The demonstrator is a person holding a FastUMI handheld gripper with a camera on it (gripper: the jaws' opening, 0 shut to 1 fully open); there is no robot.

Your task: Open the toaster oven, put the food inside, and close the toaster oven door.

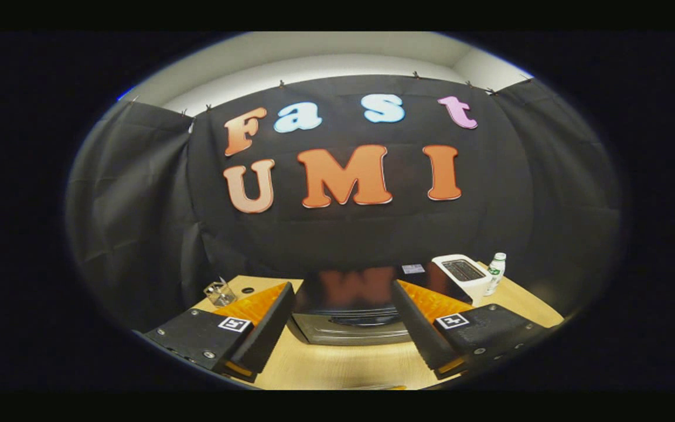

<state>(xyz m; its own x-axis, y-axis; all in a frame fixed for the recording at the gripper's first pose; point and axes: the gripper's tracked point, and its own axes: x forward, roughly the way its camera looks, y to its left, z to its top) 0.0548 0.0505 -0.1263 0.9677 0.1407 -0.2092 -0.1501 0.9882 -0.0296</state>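
Observation:
The toaster oven sits on the wooden table just beyond my fingers. Its glossy black top reflects the wall, and its silver front with a dark handle faces me. The door looks closed. My gripper is open, with the two fingers spread wide to either side of the oven's front and nothing between them. The left finger and the right finger hang above the table in front of the oven. I cannot make out the food.
A white pop-up toaster stands at the back right of the table, with a small bottle beside it. A clear glass stands at the back left. The wooden table stretches under the fingers.

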